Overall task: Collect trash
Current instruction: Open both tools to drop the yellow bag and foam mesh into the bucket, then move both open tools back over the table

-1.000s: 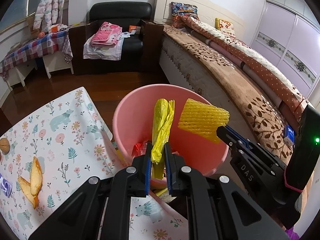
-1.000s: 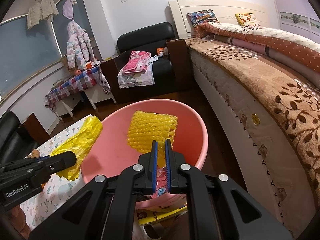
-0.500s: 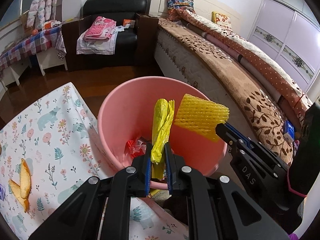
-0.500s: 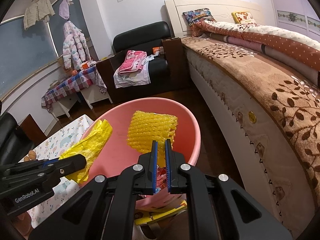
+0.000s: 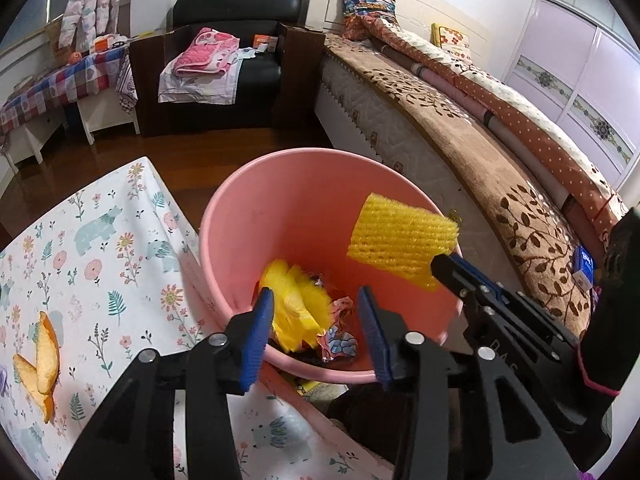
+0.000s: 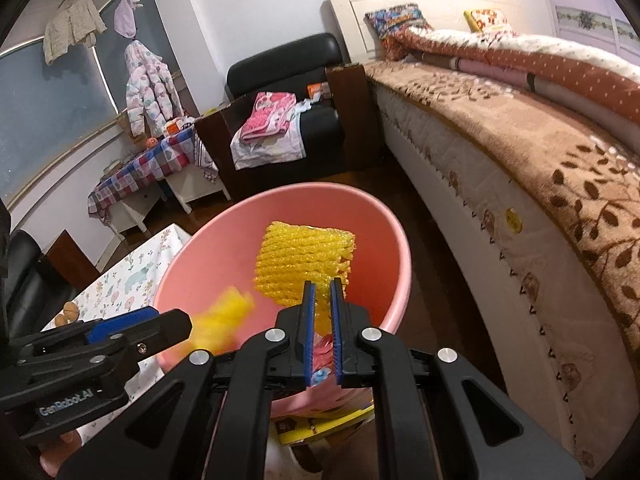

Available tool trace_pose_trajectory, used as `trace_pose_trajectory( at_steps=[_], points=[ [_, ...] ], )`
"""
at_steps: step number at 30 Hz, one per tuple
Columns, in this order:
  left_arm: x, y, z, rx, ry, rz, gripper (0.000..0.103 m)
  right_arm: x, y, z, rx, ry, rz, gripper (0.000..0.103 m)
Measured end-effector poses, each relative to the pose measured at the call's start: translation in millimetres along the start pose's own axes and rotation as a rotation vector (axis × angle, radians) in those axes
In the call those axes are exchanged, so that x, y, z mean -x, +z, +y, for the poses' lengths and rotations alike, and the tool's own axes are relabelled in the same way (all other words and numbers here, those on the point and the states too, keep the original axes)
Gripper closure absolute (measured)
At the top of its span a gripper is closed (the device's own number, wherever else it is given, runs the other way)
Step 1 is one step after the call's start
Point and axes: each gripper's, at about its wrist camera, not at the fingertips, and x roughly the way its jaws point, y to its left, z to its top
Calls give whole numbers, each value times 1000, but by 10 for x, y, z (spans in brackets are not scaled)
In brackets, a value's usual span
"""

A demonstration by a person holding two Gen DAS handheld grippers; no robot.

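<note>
A pink bin (image 5: 248, 200) stands by the table's edge; it also shows in the right wrist view (image 6: 208, 240). My left gripper (image 5: 316, 300) is open above the bin's near rim. A yellow plastic bag (image 5: 298, 312) lies loose in the bin with crumpled wrappers (image 5: 340, 340); it looks blurred in the right wrist view (image 6: 218, 324). My right gripper (image 6: 322, 292) is shut on a yellow foam net (image 6: 306, 264) and holds it over the bin; the net also shows in the left wrist view (image 5: 400, 240).
A table with a floral cloth (image 5: 100, 264) is at left, with orange peel (image 5: 40, 356) on it. A bed (image 5: 460, 128) runs along the right. A black armchair (image 5: 236, 40) with clothes stands behind. A yellow packet (image 6: 320, 424) lies under the bin.
My left gripper opened and let go of the yellow bag, which dropped into the bin. My right gripper still holds the foam net over the bin.
</note>
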Motion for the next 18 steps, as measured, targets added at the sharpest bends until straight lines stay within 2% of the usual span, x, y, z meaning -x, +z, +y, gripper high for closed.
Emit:
trace_pose_trajectory(
  at_steps=[3, 4, 18],
  points=[
    [21, -3, 57, 15, 7, -2, 56, -13, -12, 25, -3, 18, 9, 74],
    [26, -5, 77, 20, 10, -2, 56, -5, -14, 37, -2, 21, 7, 71],
    [251, -89, 304, 70, 37, -23, 56, 145, -18, 158, 32, 47, -30, 70]
  ],
)
